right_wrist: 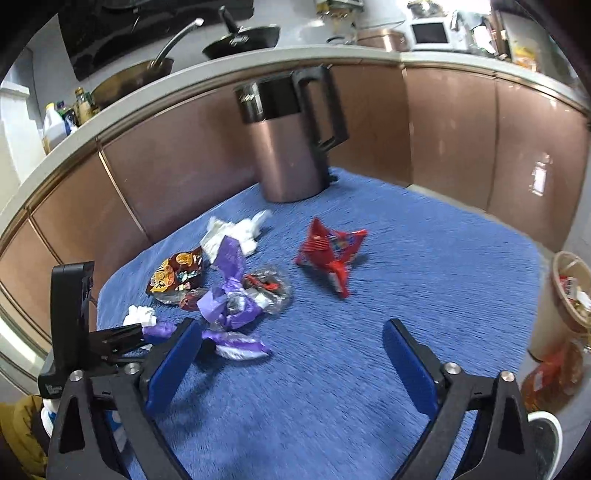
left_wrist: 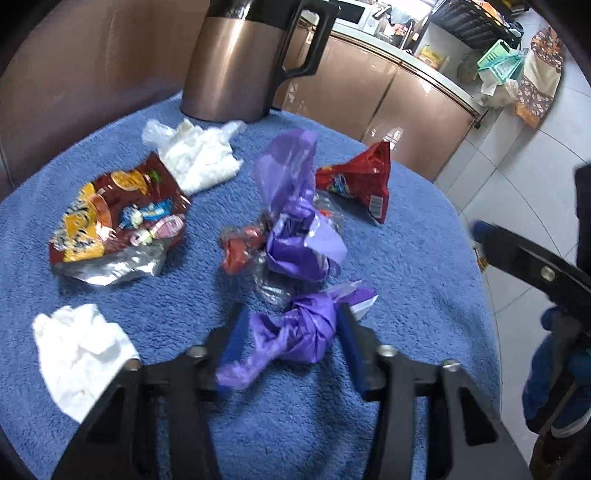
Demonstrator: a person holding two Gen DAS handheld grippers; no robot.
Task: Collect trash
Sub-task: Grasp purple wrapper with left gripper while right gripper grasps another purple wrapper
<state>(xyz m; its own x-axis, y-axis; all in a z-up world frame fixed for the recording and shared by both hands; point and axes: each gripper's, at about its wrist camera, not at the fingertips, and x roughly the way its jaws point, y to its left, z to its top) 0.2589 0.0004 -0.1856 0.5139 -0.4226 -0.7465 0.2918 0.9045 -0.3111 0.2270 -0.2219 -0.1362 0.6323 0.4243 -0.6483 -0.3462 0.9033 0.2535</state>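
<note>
Left gripper (left_wrist: 289,312) half closed around a twisted scrap of purple plastic film (left_wrist: 295,332) – one blue pad against it, the other a sliver short, so not clamped. Right gripper (right_wrist: 291,325) spread wide over bare cloth, nothing between its blue pads.

Underneath, a blue terry cloth (left_wrist: 369,258), nubbly and soft, covering a rounded table. Close by on the left, a crumpled white tissue (left_wrist: 77,350).

Mid-table, a larger knot of glossy purple film (left_wrist: 295,229), tangled with a red wrapper and clear cellophane. Beside it, a flattened brown-and-orange snack bag (left_wrist: 110,221), silver foil lining showing at its torn edge; print too blurred to read. Further right, a red snack packet (left_wrist: 362,181) puckered into a peak, barcode patch at one corner, lettering illegible. Beyond the brown bag, a wad of white crinkled plastic (left_wrist: 199,155).

At the far edge, a tall rose-bronze metal jug (left_wrist: 236,62) with a black lid band and angular black handle.

Behind, glossy copper-brown cabinet doors (left_wrist: 406,103) under a pale worktop – wok (right_wrist: 129,79), black pan (right_wrist: 243,40) and white microwave (right_wrist: 430,33) on top. Off the table's right side, a beige bin (right_wrist: 569,288) already holding wrappers, on pale floor tiles (left_wrist: 535,166).
</note>
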